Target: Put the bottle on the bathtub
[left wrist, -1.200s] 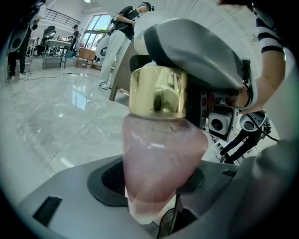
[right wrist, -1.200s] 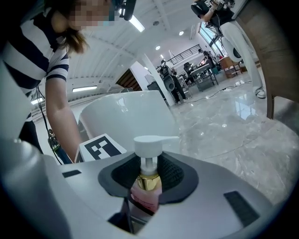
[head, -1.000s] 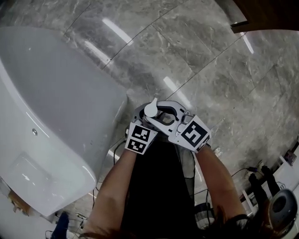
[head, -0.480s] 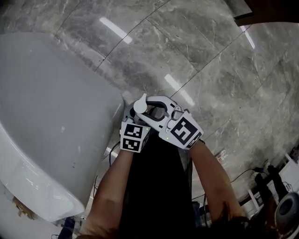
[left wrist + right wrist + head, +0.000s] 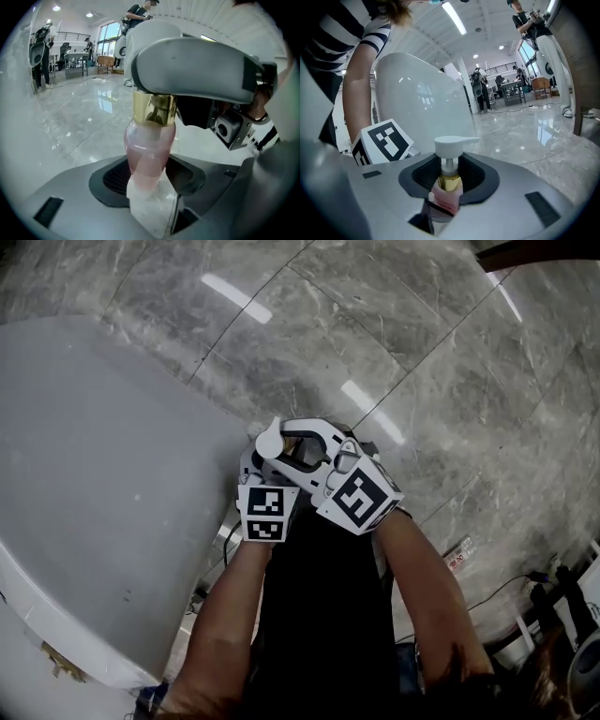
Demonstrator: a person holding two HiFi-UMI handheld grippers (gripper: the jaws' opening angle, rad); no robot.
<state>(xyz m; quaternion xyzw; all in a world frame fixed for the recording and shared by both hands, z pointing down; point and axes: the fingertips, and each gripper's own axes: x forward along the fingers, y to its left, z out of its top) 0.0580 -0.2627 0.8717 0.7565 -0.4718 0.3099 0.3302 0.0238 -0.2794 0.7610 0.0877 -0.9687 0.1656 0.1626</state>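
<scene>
A pink pump bottle with a gold collar and a white pump head is held upright between both grippers, in front of the person's body. My left gripper is shut on the bottle's lower body. My right gripper is shut on the same bottle from the other side. The white bathtub fills the left of the head view, its curved wall just left of the grippers. It also rises behind the bottle in the right gripper view as the bathtub.
Grey marble floor spreads to the back and right. Cables and gear lie on the floor at the lower right. People and equipment stand far off in the hall.
Both grippers, still holding the bottle, have shifted left toward the bathtub. The tub's wall now stands closer to them and fills more of the head view.
</scene>
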